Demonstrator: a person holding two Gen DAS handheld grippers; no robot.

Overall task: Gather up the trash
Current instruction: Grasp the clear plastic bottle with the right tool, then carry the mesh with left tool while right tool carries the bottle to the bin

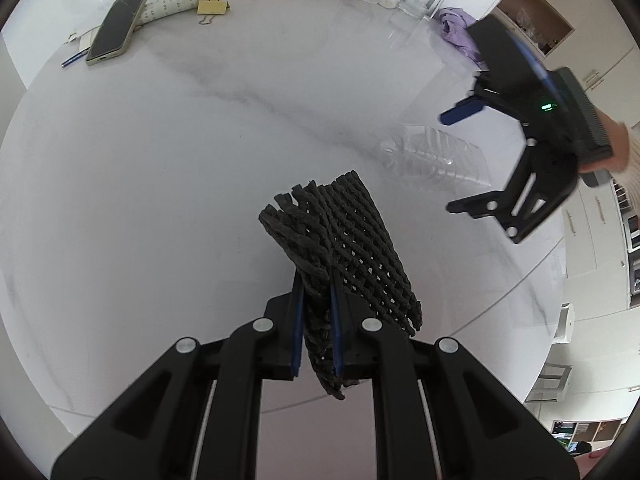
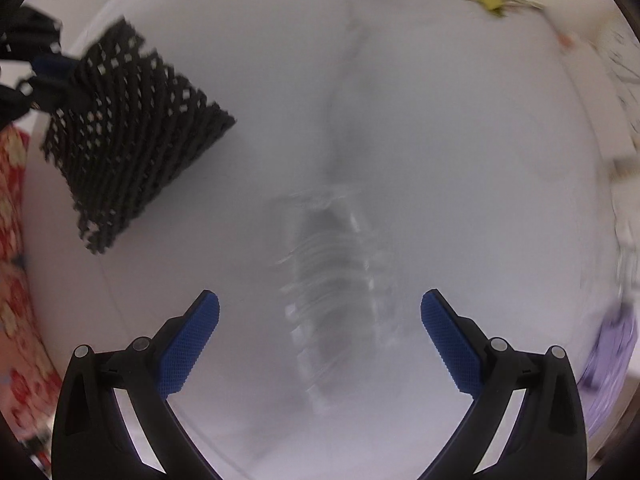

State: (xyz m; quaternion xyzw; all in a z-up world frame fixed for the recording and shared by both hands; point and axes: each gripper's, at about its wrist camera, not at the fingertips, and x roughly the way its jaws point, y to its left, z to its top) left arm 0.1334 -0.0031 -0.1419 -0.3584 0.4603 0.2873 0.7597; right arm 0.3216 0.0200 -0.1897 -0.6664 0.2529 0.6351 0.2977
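Note:
My left gripper (image 1: 316, 280) is shut on a black foam net sleeve (image 1: 352, 240), which hangs lifted above the white marble table (image 1: 160, 200). In the right wrist view the net (image 2: 132, 136) shows at upper left, held by the left gripper (image 2: 44, 68). A clear ribbed plastic container (image 1: 432, 160) lies on the table right of the net. My right gripper (image 1: 466, 160) hovers over it, pointing down and open. In its own blurred view the container (image 2: 332, 280) lies below and between the wide-apart blue pads (image 2: 192, 340) of the right gripper (image 2: 320, 308); nothing is gripped.
At the far left lie a phone (image 1: 116, 26), papers and a pen. A yellow note with a binder clip (image 1: 212, 7) sits nearby. Glass mugs (image 1: 416, 0) and a purple cloth (image 1: 456, 28) stand at the back right. The table's round edge (image 1: 500, 304) runs close on the right.

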